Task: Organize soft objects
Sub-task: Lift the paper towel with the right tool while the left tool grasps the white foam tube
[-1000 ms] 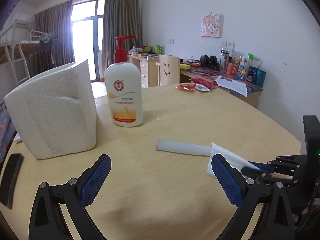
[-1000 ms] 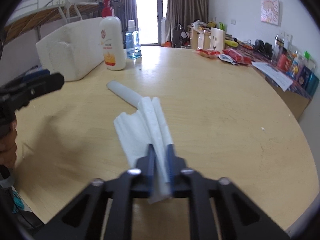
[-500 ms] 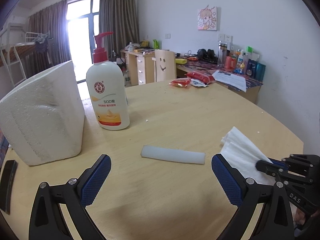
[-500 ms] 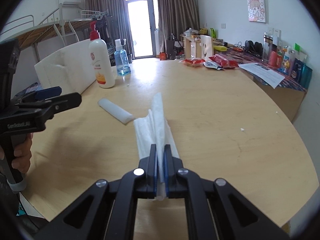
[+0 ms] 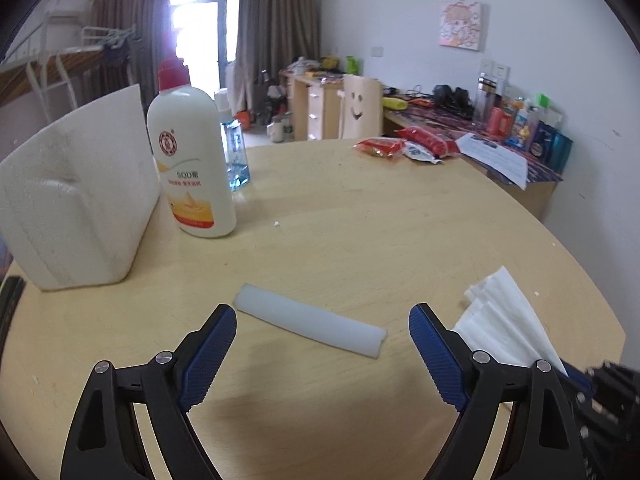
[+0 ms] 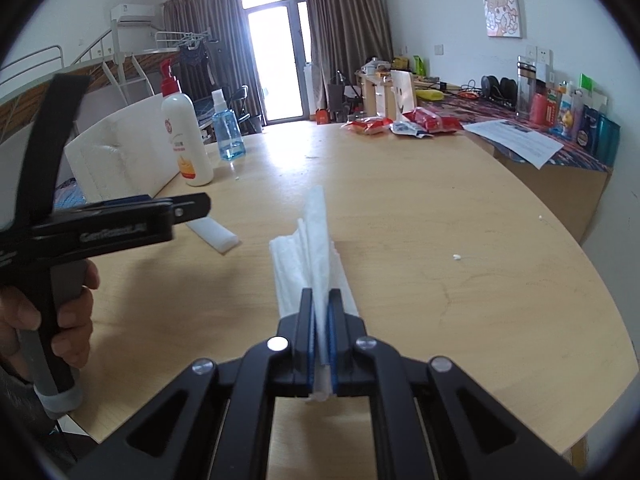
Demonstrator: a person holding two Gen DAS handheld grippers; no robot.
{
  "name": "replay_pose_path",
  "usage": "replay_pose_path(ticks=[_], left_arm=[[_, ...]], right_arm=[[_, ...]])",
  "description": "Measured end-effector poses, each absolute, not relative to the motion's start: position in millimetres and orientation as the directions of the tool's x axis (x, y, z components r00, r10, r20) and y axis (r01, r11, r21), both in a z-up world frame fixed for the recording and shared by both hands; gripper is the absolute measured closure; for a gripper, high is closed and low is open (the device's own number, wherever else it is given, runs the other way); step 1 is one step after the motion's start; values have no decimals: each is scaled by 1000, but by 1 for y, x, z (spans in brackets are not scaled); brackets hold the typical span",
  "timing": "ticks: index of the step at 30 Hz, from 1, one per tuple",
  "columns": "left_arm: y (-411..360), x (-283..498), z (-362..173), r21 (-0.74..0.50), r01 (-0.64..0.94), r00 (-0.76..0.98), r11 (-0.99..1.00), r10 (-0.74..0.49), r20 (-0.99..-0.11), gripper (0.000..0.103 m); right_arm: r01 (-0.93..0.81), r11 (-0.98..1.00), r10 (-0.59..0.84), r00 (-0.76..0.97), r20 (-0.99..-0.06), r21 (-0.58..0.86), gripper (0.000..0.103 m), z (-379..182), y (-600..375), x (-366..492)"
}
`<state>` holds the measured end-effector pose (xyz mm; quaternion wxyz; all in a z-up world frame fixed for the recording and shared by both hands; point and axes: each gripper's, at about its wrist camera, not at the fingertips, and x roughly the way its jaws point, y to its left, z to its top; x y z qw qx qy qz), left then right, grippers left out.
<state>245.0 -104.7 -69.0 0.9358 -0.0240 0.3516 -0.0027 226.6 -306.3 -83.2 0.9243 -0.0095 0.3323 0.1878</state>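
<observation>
Left wrist view: foam block (image 5: 76,196), bottle (image 5: 191,168), then strip (image 5: 310,326) flat on table (image 5: 360,220), lengthwise left to right, just ahead of left gripper (image 5: 322,332), closing in, nothing pinched yet. Farther right, right gripper (image 6: 318,300) clamped on tissue (image 6: 314,248).

Left black plastic tool (image 5: 322,334) carries blue ribbed pads and silver screws (white lettering along its side); right black tool (image 6: 319,322) matches, blue-lined, silver-screwed.
</observation>
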Motion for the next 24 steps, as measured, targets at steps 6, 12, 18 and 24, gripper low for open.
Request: replay_pose_path(ticks=[6,12,18,24], left_arm=[[-116,253,-73,-64,-137,740,988,59,-670,18],[-123,265,-82,-100,-233,695,967,94,-712,21],[-125,269,-87,-104,-321,665,941,146,-732,21],[-126,275,-93,-70,-400,623,914,216,-752,21]], right_arm=[[-357,929,341,713,-613,101,95,-82,-317,225],[-352,930,338,719,-608,101,95,-81,-328,224],[-339,936,328,726,-605,101,95,-81,-339,220],[-324,941,317,749,-582,96,95,-76,-348,213]])
